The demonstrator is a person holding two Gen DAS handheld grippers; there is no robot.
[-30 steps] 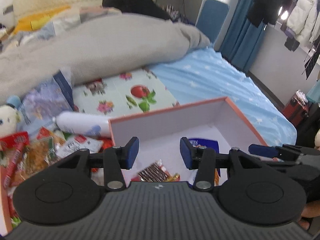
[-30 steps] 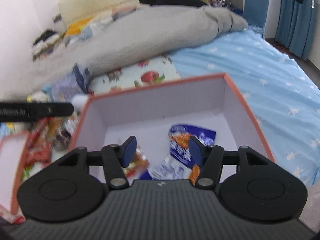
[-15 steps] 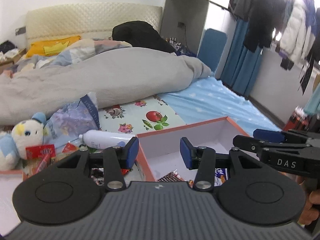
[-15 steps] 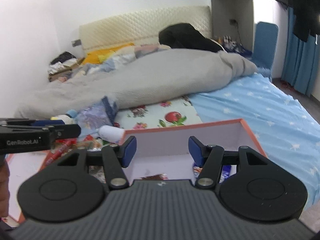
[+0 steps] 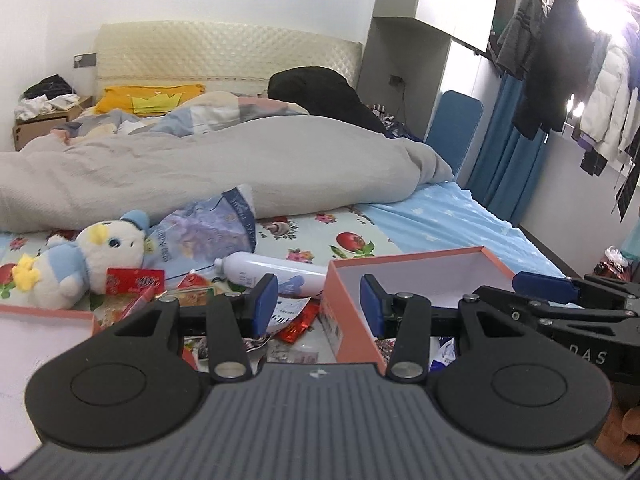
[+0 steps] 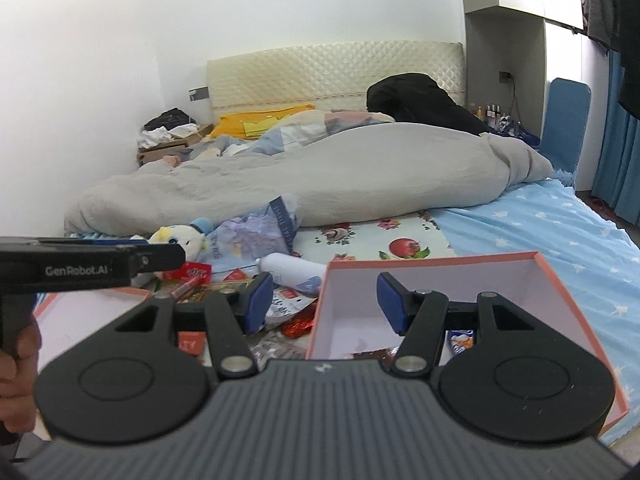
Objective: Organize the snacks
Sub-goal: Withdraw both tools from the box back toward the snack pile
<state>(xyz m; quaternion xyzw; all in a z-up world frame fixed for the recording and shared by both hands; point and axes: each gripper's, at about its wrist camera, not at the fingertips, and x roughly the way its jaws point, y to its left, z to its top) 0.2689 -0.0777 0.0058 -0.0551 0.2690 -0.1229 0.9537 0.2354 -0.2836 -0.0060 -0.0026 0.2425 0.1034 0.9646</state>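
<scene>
An orange box with a white inside [image 5: 424, 264] [image 6: 440, 280] stands on the bed and holds a few snack packets [image 6: 460, 340]. A pile of loose snack packets [image 5: 296, 320] [image 6: 292, 324] lies to its left. My left gripper [image 5: 318, 302] is open and empty, raised over the box's left wall. My right gripper [image 6: 325, 300] is open and empty, above the same wall. Each gripper shows in the other's view: the right one [image 5: 560, 292], the left one [image 6: 100, 264].
A second orange box [image 5: 44, 312] lies at the left. A white bottle [image 5: 268, 270], a plush toy [image 5: 80, 260] and a purple bag [image 5: 208, 228] lie behind the snacks. A grey duvet [image 5: 240, 160] covers the bed's far half. Blue sheet [image 6: 560, 232] is at the right.
Both grippers have lifted and tilted up away from the box's inside. The views now take in the whole bed and room. Both stay open and empty.
</scene>
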